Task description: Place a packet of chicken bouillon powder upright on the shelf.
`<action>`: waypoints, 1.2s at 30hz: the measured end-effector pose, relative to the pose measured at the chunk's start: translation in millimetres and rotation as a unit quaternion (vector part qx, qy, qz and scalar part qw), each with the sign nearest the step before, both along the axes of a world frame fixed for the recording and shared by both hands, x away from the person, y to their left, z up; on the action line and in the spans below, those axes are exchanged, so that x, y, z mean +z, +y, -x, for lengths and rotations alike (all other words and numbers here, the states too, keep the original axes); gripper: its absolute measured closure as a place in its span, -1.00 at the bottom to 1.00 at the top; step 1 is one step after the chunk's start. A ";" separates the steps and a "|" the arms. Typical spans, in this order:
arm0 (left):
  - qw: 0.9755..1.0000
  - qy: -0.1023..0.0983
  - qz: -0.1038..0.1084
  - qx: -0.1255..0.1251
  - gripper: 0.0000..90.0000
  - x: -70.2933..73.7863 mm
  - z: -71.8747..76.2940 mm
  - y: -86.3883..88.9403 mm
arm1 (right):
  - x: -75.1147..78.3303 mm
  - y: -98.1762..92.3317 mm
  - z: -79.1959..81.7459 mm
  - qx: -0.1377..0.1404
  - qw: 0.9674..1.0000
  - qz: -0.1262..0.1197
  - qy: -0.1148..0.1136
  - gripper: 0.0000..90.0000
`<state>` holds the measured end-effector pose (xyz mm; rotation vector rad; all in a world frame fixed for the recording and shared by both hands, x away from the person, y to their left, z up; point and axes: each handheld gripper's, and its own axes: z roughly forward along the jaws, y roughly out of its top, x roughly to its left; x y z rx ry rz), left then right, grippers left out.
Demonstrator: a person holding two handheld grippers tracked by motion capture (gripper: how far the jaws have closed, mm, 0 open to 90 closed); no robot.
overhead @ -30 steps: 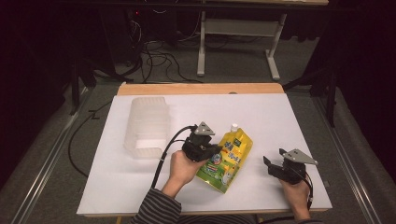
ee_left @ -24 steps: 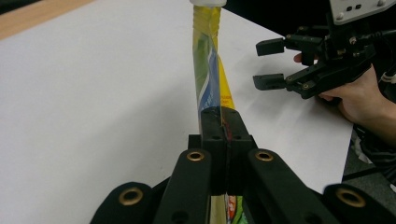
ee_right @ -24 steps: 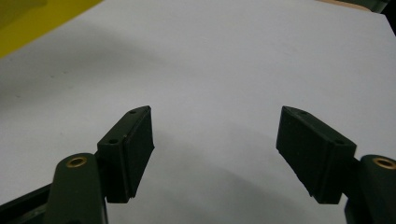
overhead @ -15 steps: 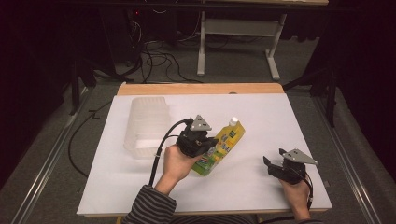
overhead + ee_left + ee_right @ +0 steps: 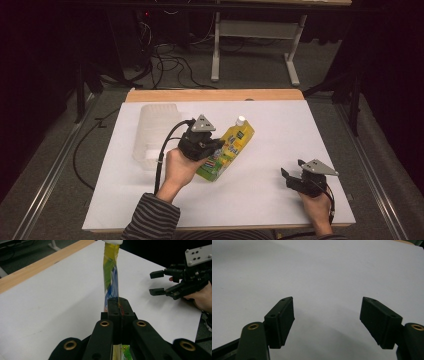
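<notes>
A yellow and green drink pouch (image 5: 227, 150) with a white cap is lifted off the white table, tilted with its cap toward the far right. My left gripper (image 5: 212, 146) is shut on the pouch's edge. In the left gripper view the two jaws press together on the thin pouch (image 5: 111, 277), which rises edge-on above my left gripper (image 5: 119, 305). My right gripper (image 5: 291, 175) rests low at the front right of the table, open, with nothing between its fingers. Bare white tabletop lies between the jaws of my right gripper (image 5: 328, 323) in the right gripper view.
A clear plastic container (image 5: 152, 132) stands on the left part of the table (image 5: 280, 125), just left of my left hand. A wooden strip (image 5: 215, 95) runs along the table's far edge. Cables and a desk frame (image 5: 255, 45) lie on the floor beyond.
My left gripper has lifted the pouch off the table and moved it back and left, tipping it more upright. The right gripper has stayed where it was.
</notes>
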<state>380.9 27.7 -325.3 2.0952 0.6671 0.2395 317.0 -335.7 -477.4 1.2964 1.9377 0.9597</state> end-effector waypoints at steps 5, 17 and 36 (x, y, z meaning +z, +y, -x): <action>1.000 -0.009 0.002 0.003 1.00 6.5 -2.5 7.4 | 0.2 -1.4 -0.1 -0.001 1.000 -0.004 -0.002 -0.37; 0.999 -0.037 0.017 0.034 1.00 30.5 -9.2 36.2 | 0.1 -0.8 -1.0 0.000 1.000 0.003 0.000 -0.37; 0.990 -0.075 0.008 0.119 1.00 31.9 -22.2 90.1 | 0.0 -0.7 -0.9 -0.002 1.000 0.000 0.001 -0.37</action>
